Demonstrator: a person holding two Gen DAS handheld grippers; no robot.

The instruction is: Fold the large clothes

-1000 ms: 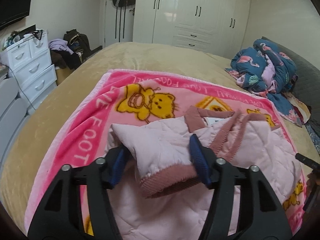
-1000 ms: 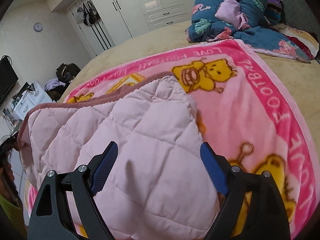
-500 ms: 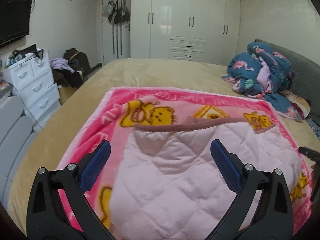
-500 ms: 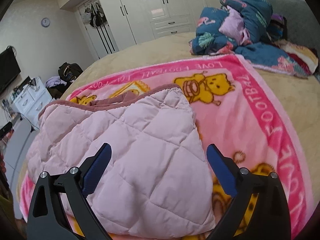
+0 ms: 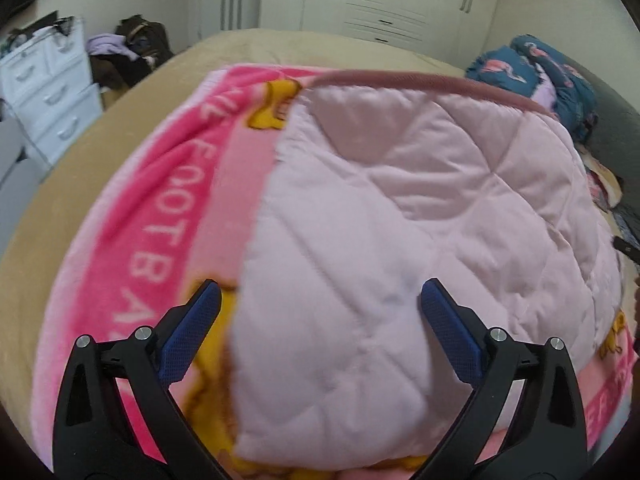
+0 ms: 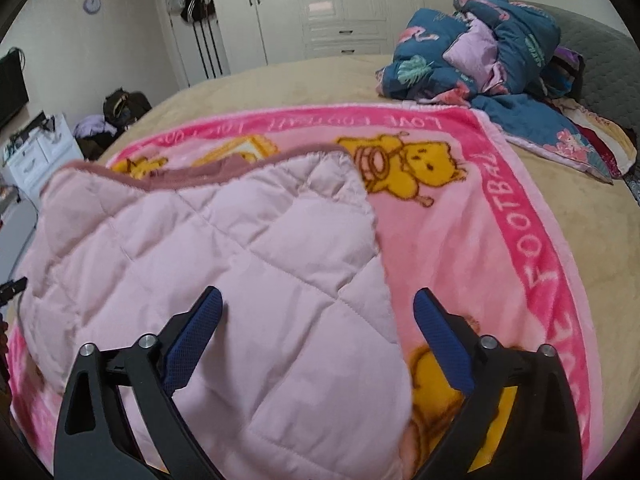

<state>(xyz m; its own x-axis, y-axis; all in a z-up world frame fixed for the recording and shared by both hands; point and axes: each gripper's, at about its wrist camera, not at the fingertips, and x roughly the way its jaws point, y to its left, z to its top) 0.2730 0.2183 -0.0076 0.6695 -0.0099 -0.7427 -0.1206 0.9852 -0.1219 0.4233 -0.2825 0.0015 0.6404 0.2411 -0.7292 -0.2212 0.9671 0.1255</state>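
Note:
A pale pink quilted jacket (image 5: 400,200) with a dusty-rose trim lies folded on a pink cartoon-bear blanket (image 5: 160,200) spread over the bed. My left gripper (image 5: 320,284) hovers low over the jacket's near left part, jaws wide open, nothing pinched. In the right wrist view the jacket (image 6: 200,260) fills the lower left and the blanket (image 6: 460,240) the right. My right gripper (image 6: 317,291) straddles the jacket's right edge. Its jaws are closing with that edge between them, but the pads do not press on the fabric.
The tan bed cover (image 6: 600,220) surrounds the blanket. A crumpled blue flamingo quilt (image 6: 480,52) is heaped at the far right by the grey headboard. A white drawer unit (image 5: 48,88) and dark bags (image 5: 132,48) stand left of the bed, white wardrobes (image 6: 340,8) behind.
The left gripper let go of the sleeve cuff, opened wide and dropped closer to the jacket, whose sleeve now lies tucked under. The right gripper stayed over the jacket's right edge and narrowed slightly.

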